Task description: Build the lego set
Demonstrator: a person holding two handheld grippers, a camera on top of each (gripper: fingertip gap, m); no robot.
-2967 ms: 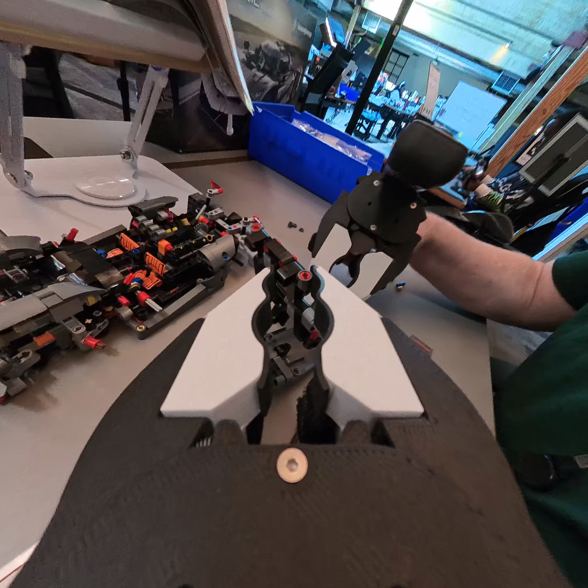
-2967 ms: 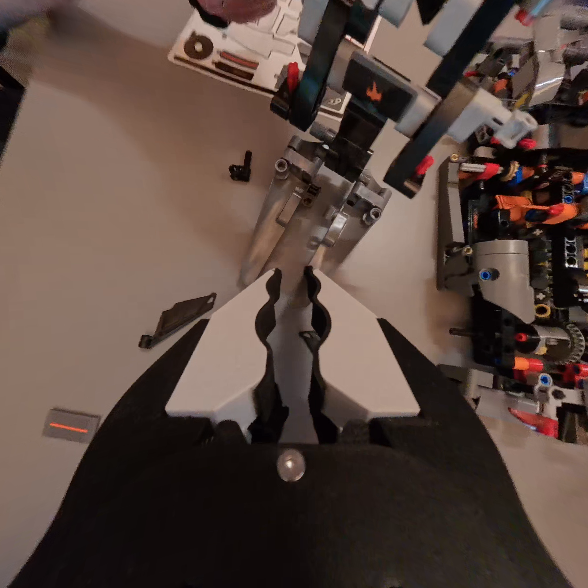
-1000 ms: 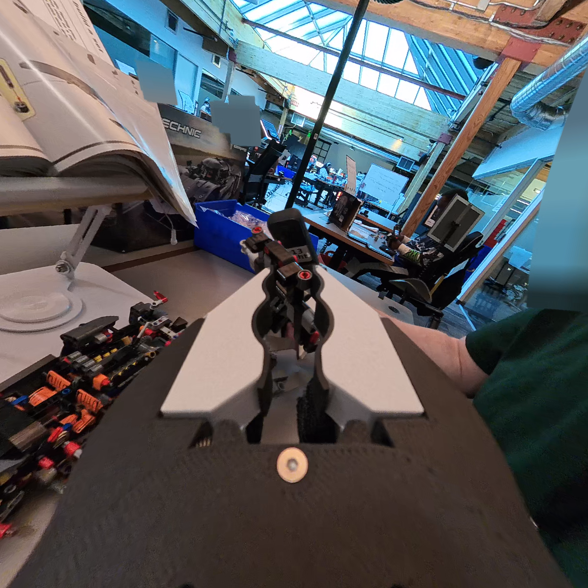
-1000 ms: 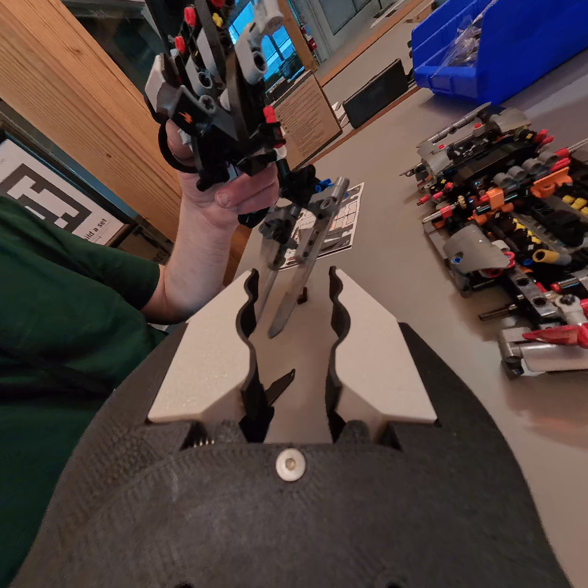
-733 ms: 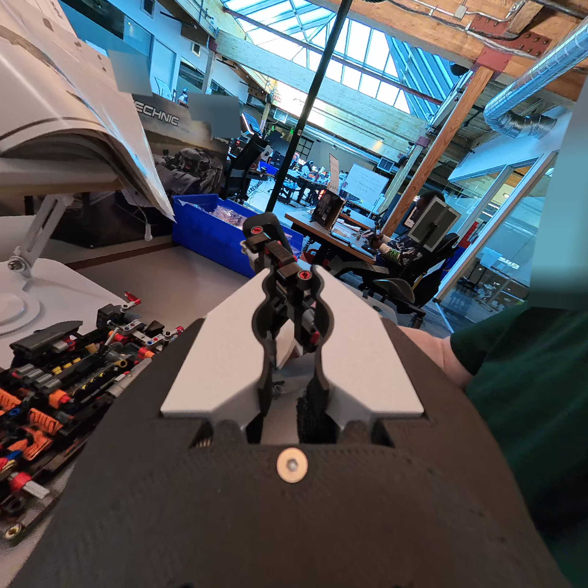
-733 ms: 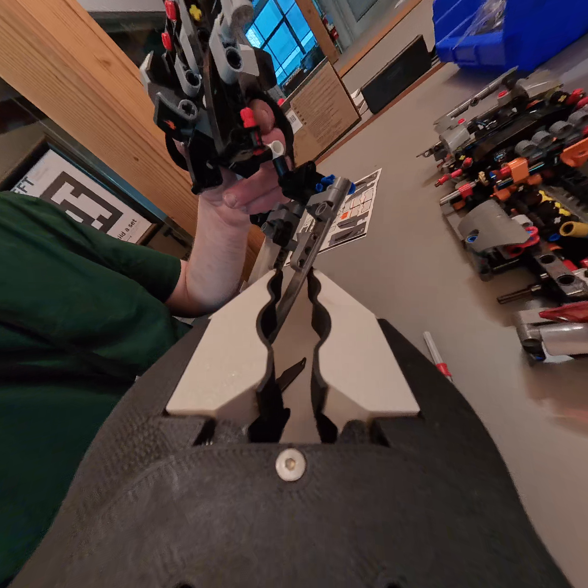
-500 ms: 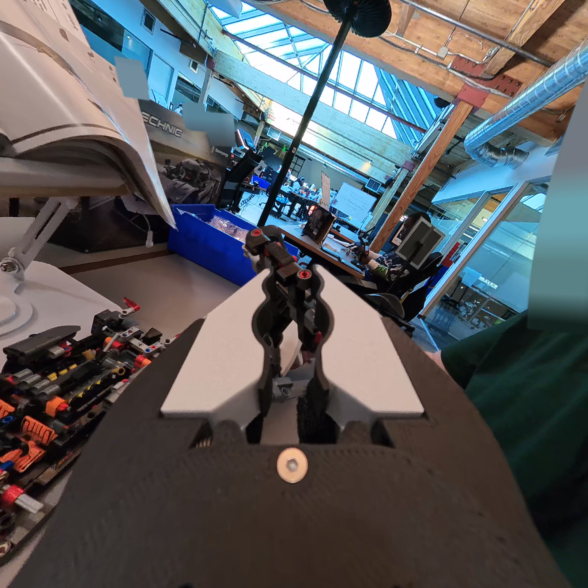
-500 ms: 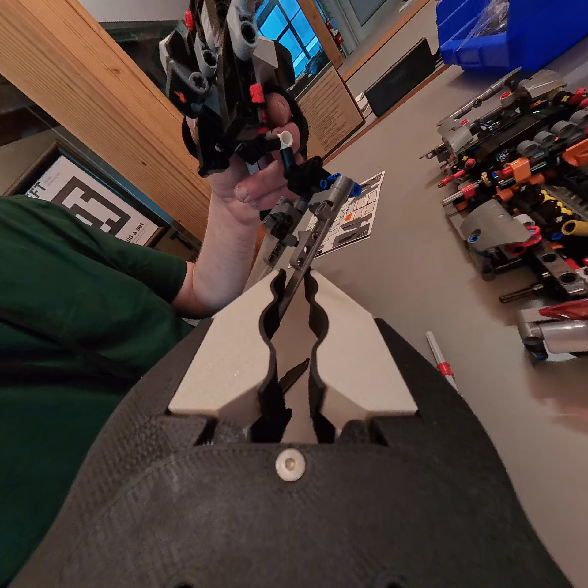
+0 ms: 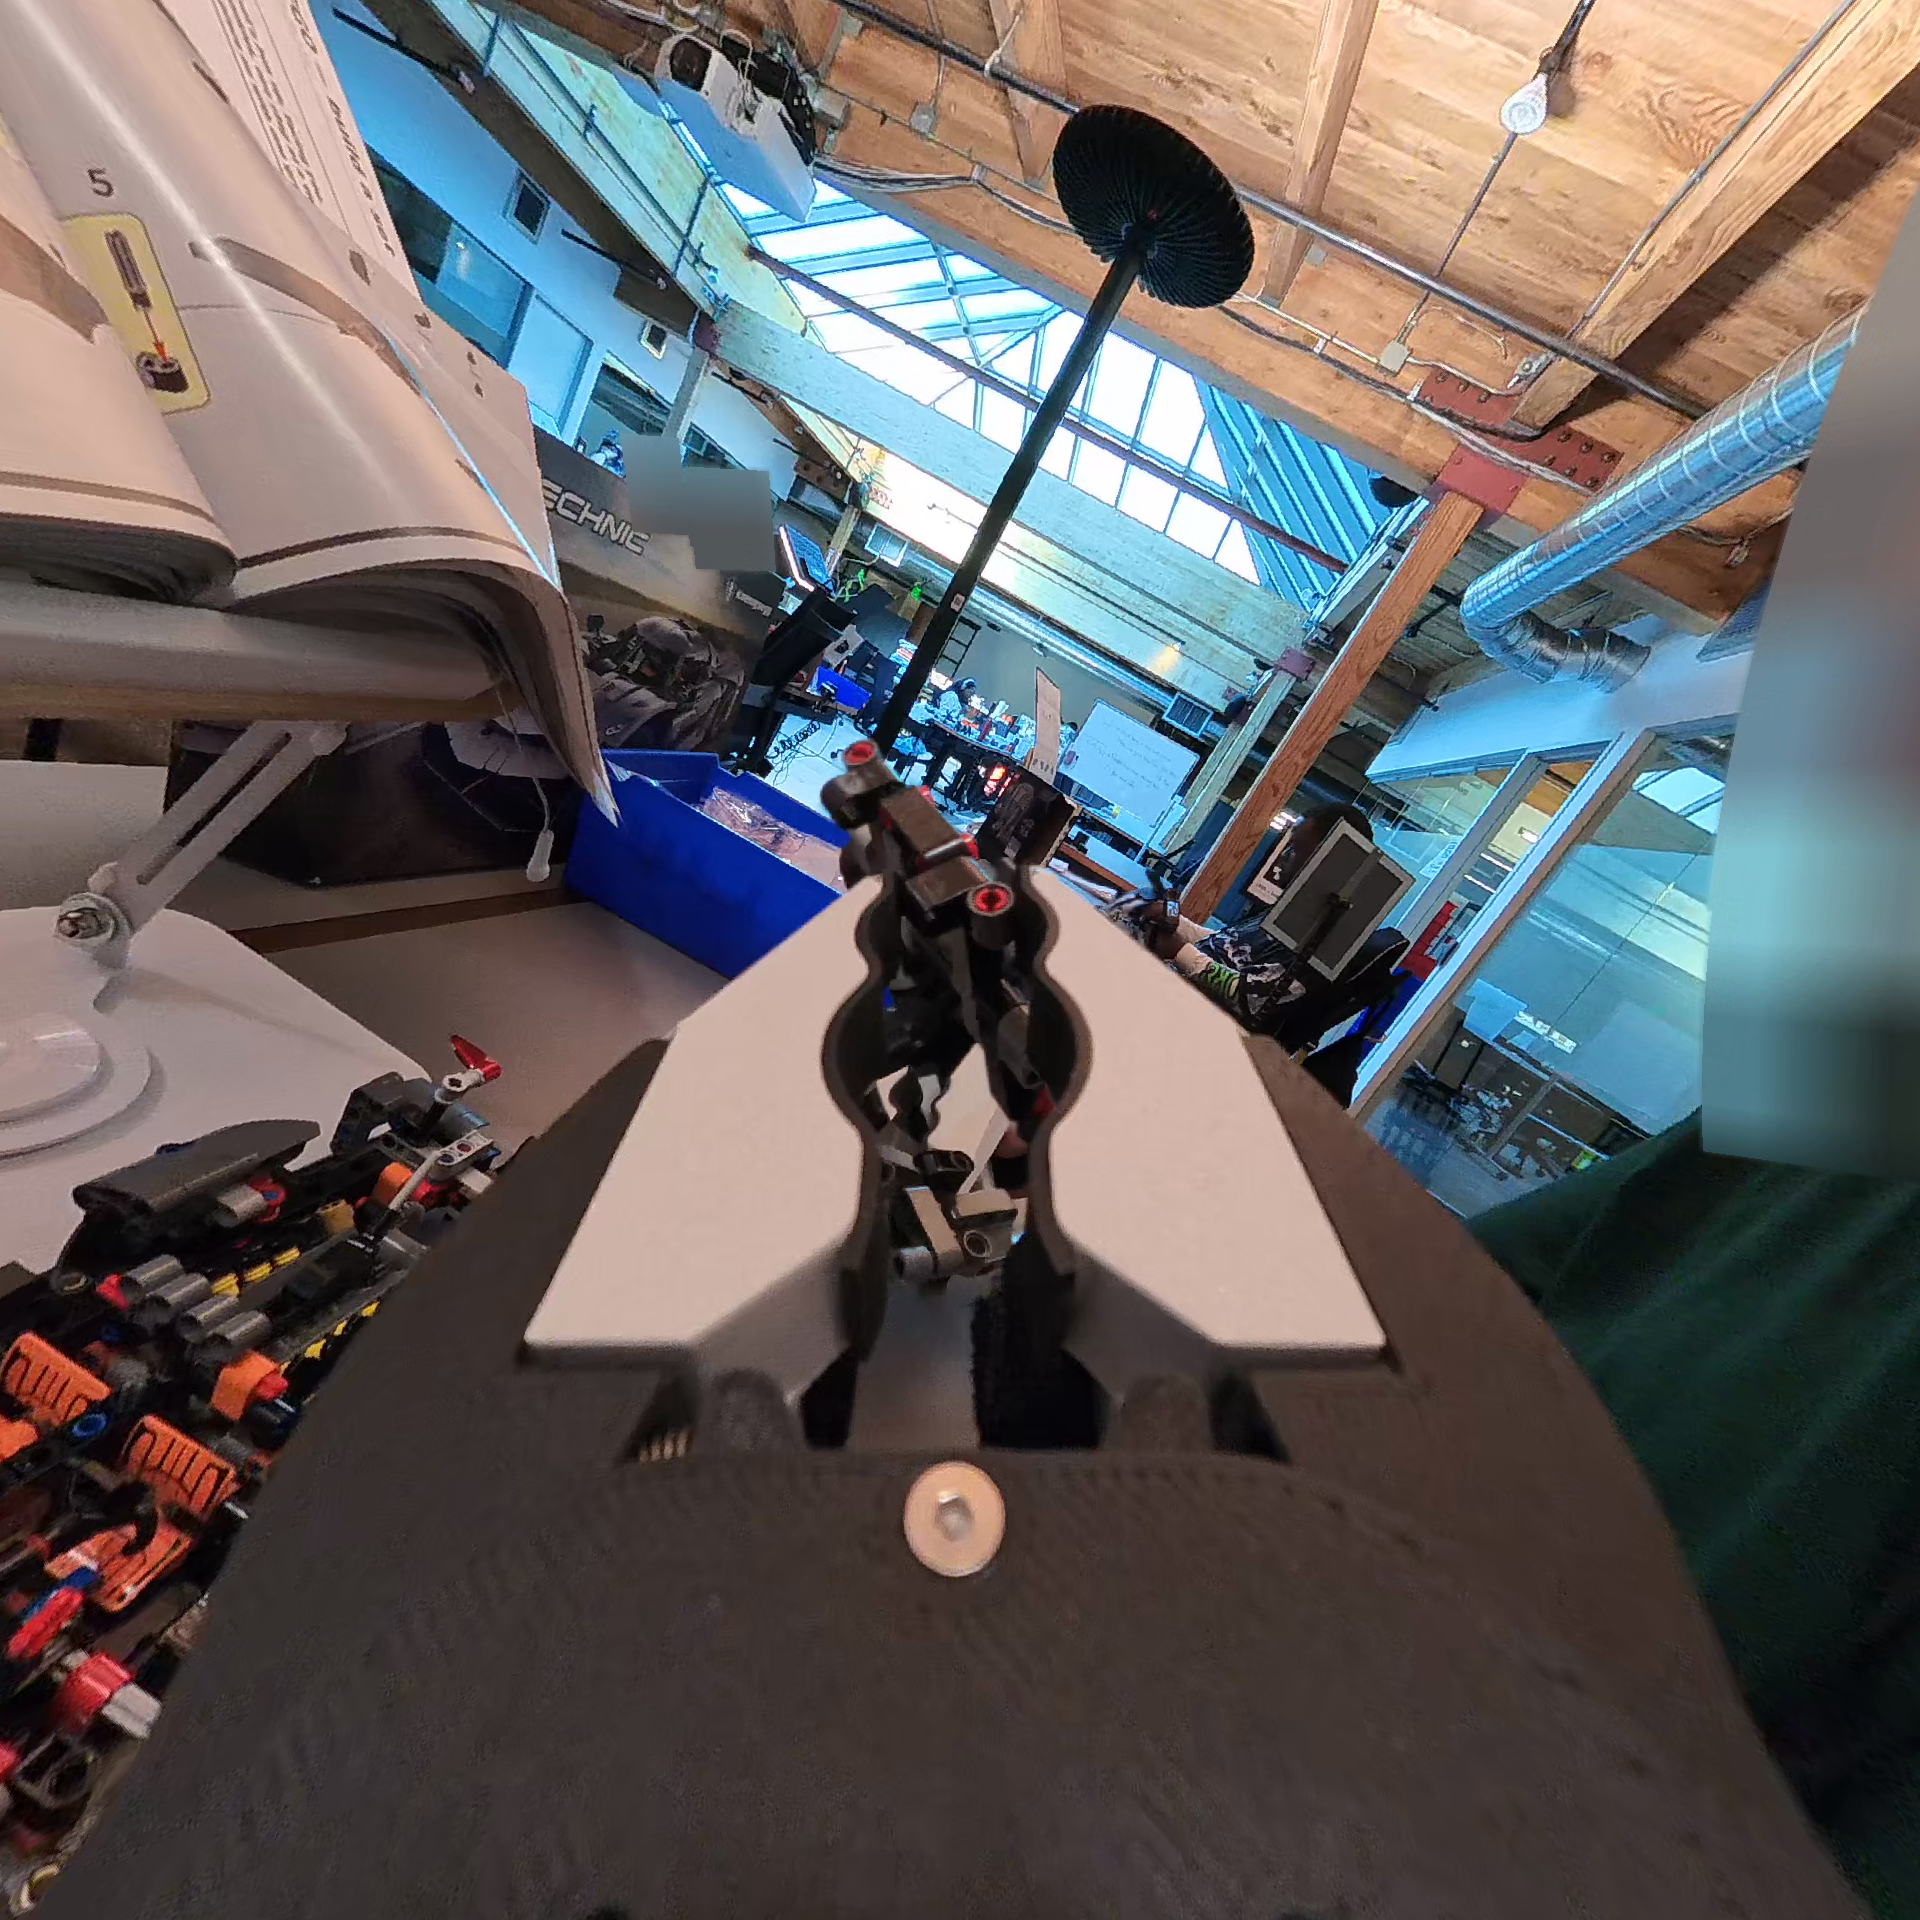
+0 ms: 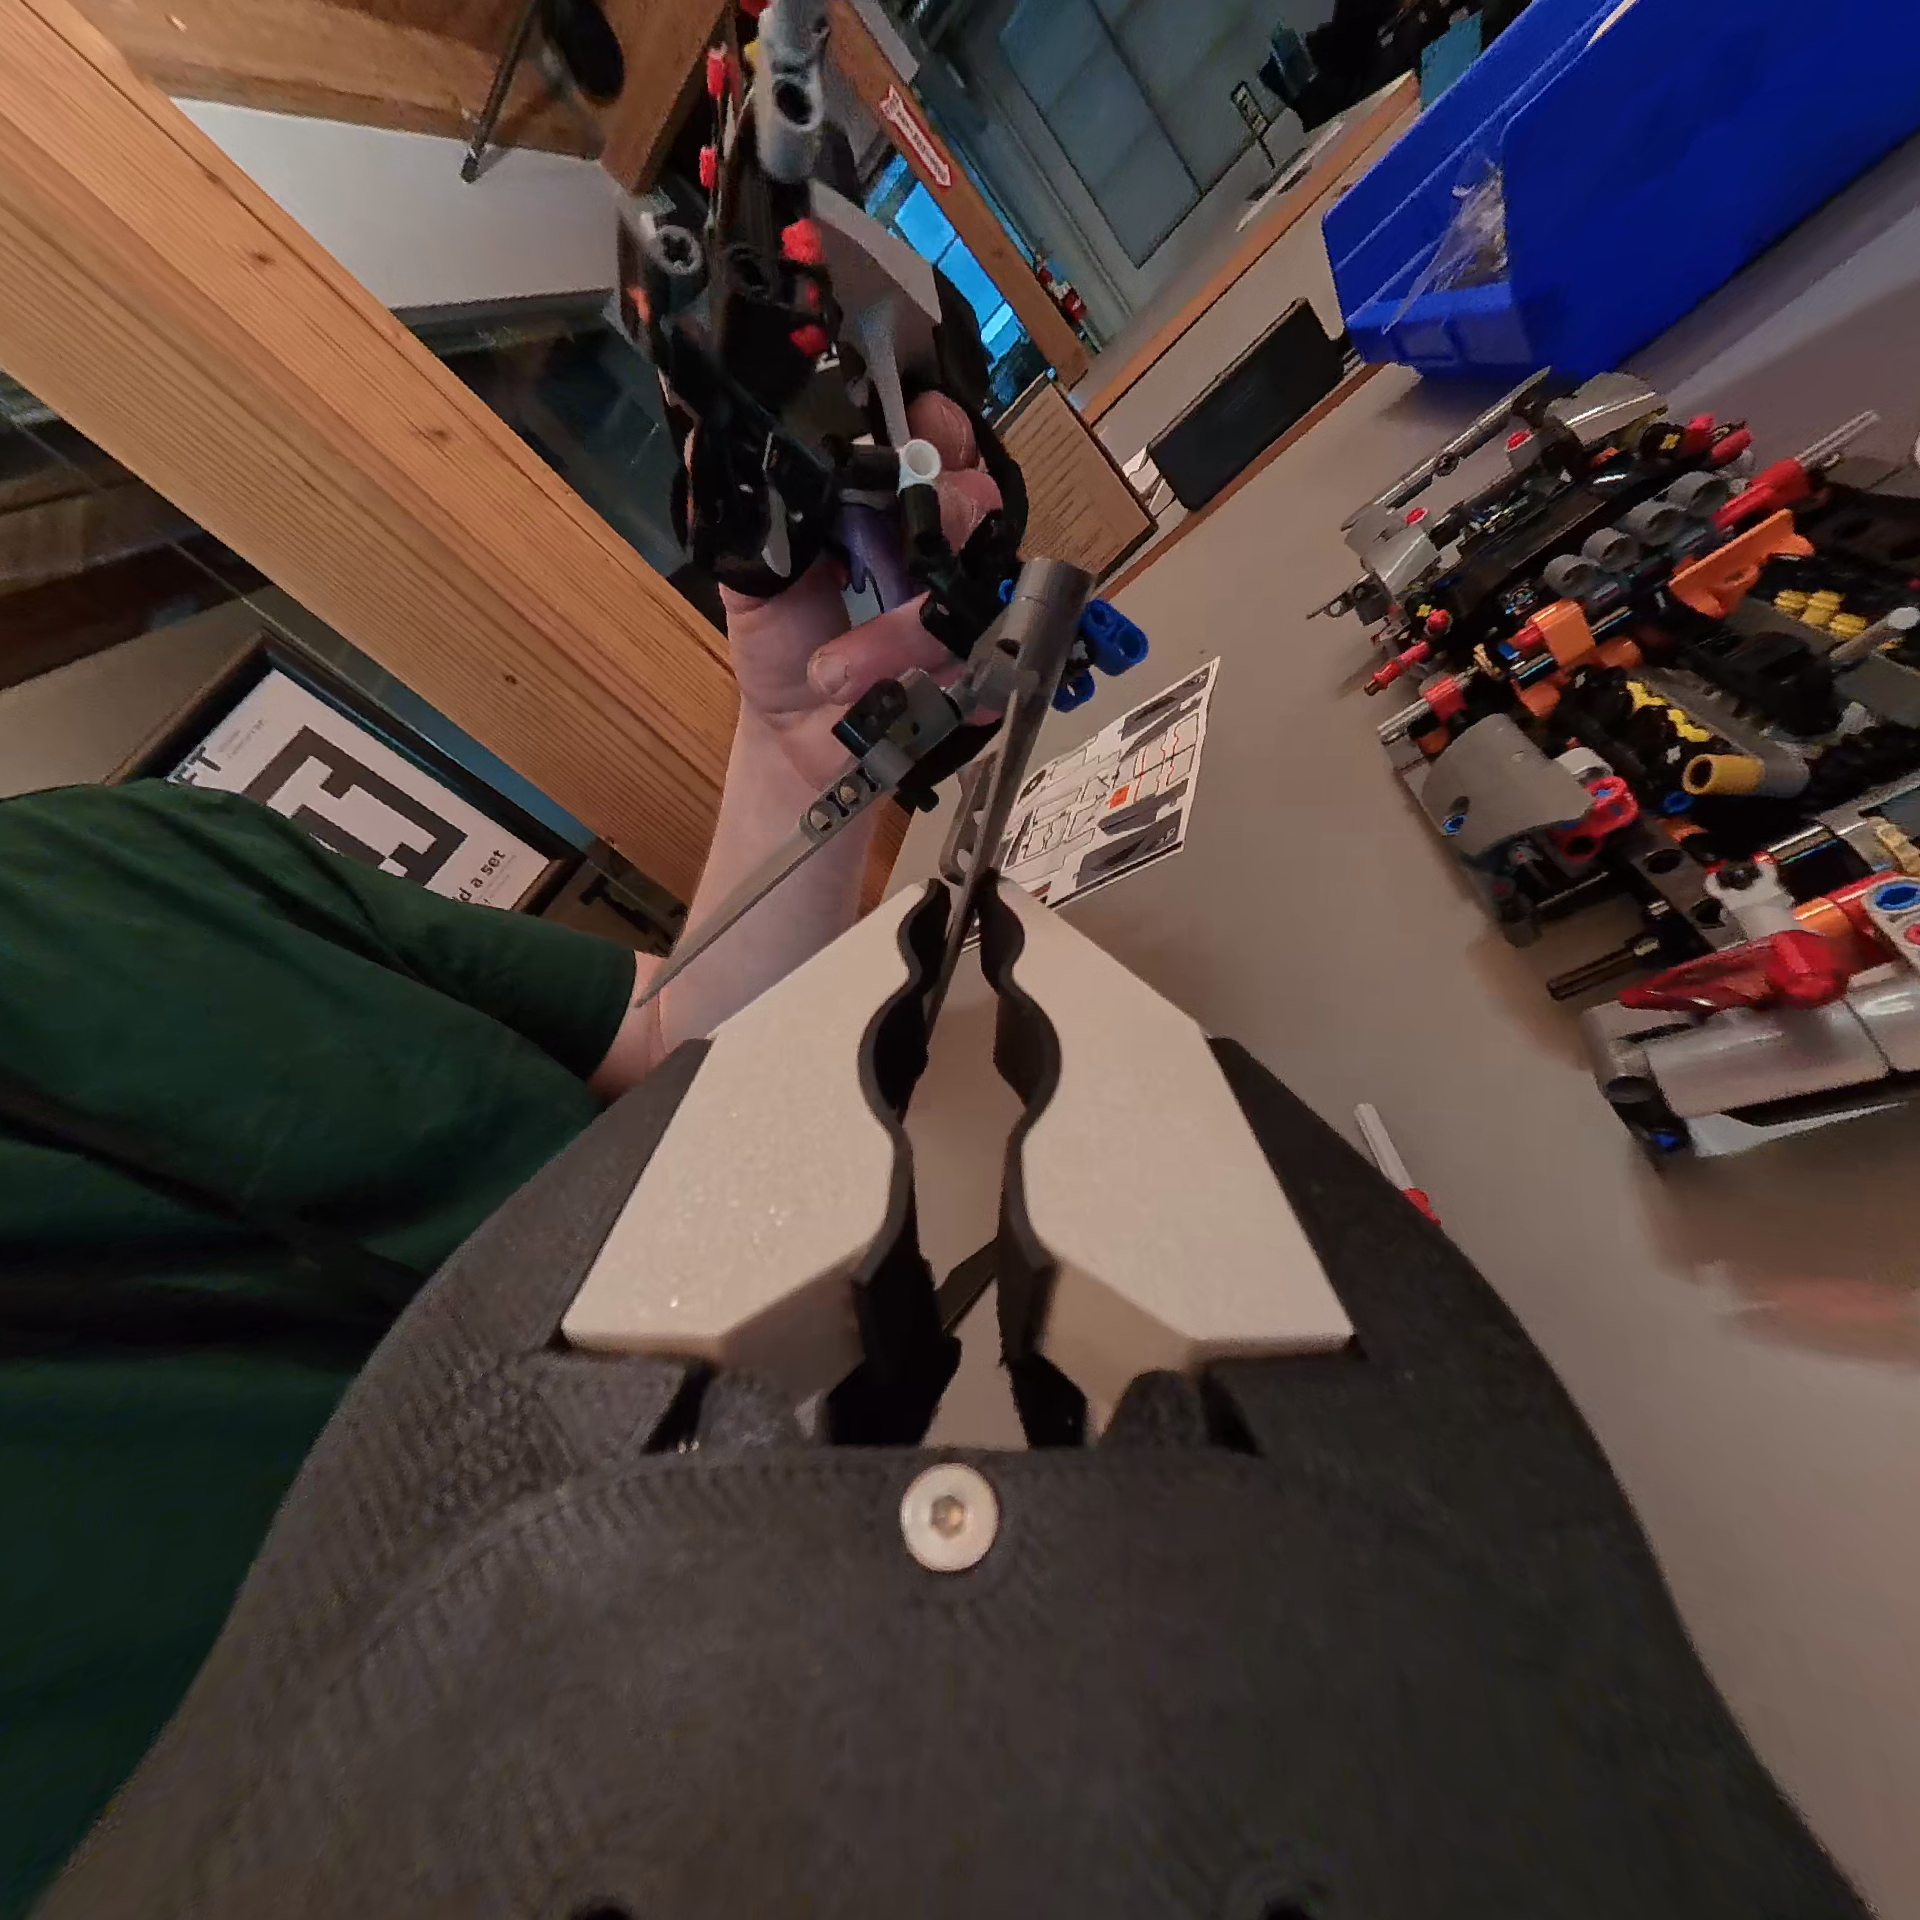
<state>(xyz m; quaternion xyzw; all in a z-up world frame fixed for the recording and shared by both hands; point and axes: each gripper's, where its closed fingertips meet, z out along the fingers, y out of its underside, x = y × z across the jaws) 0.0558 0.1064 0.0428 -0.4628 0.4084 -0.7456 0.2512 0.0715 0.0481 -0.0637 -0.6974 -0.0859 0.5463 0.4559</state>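
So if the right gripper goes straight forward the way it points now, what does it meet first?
The right gripper already has the grey blade between its tips; straight on, it would probably meet the black sub-assembly first, though depth is unclear.

The lego model [image 10: 1683, 665] on the grey tabletop [image 10: 1299, 935] is black and grey with orange, red and yellow bits. The bin [image 10: 1621, 197] is bright blue, and the sleeve [image 10: 260, 997] is dark green.
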